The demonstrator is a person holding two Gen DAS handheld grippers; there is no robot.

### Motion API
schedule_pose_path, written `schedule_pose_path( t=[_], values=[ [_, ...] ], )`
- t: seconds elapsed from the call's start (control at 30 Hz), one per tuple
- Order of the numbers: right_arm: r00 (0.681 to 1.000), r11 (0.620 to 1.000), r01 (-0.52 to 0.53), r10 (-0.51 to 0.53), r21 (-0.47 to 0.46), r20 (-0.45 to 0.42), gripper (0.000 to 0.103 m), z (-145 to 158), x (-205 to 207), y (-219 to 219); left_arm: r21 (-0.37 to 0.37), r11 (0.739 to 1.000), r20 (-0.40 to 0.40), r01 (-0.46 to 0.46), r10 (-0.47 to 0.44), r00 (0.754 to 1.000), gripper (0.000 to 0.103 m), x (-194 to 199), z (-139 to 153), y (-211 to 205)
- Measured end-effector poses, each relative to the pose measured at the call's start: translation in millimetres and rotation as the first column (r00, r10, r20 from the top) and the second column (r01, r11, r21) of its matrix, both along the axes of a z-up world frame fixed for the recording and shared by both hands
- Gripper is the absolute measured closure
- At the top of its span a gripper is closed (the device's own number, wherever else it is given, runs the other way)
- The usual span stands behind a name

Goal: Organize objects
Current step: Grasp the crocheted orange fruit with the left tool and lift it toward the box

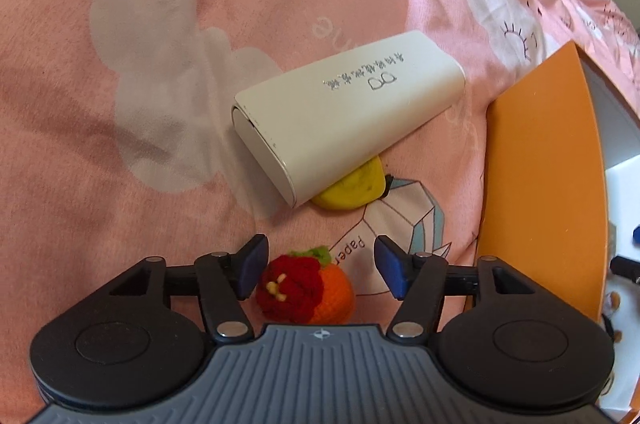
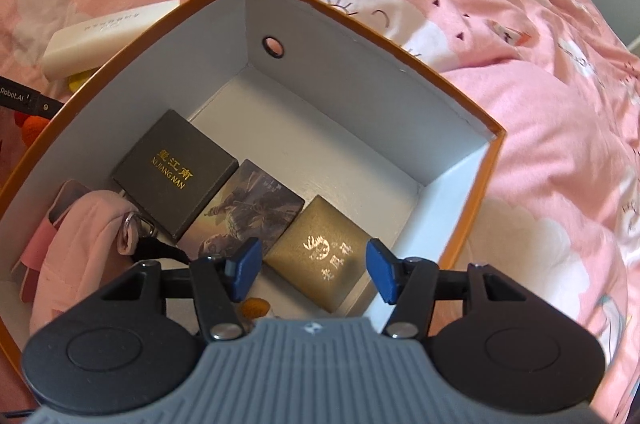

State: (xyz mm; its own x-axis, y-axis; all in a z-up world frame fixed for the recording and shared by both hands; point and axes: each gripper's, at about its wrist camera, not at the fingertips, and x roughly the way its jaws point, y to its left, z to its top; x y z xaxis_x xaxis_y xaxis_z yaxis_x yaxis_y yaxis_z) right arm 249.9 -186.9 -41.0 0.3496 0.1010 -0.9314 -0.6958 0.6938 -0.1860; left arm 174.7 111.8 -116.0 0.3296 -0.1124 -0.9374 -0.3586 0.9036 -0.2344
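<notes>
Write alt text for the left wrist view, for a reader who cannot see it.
The open left claw hovers over a crocheted red-and-orange fruit toy lying on a pink printed bedsheet. Beyond it, a white rectangular case with grey lettering lies partly on top of a yellow knitted piece. An orange cardboard box wall stands at the right.

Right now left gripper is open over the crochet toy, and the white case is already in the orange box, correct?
Not quite. The white case lies on the pink bedding, outside the orange box, as the left wrist view shows. The left gripper is open over the crochet toy.
</notes>
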Motion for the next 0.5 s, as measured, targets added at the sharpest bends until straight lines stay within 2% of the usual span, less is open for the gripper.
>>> schedule_pose_path(
  t=[0.17,0.37,0.5],
  values=[
    [0.996,0.995,-0.087,0.087,-0.043,-0.017,0.044,-13,14,10,0.034,0.998,-0.035,0.044,-0.043,0.998,0.032,1,-3,-7],
    [0.985,0.986,-0.152,0.146,-0.067,-0.098,0.043,-26,27,12,0.035,0.996,-0.062,0.086,-0.083,0.995,0.028,1,0,-10],
    [0.971,0.973,-0.208,0.194,-0.098,-0.141,0.05,-28,20,13,0.025,0.996,-0.077,0.09,-0.088,0.993,0.028,-1,6,-7]
  ],
)
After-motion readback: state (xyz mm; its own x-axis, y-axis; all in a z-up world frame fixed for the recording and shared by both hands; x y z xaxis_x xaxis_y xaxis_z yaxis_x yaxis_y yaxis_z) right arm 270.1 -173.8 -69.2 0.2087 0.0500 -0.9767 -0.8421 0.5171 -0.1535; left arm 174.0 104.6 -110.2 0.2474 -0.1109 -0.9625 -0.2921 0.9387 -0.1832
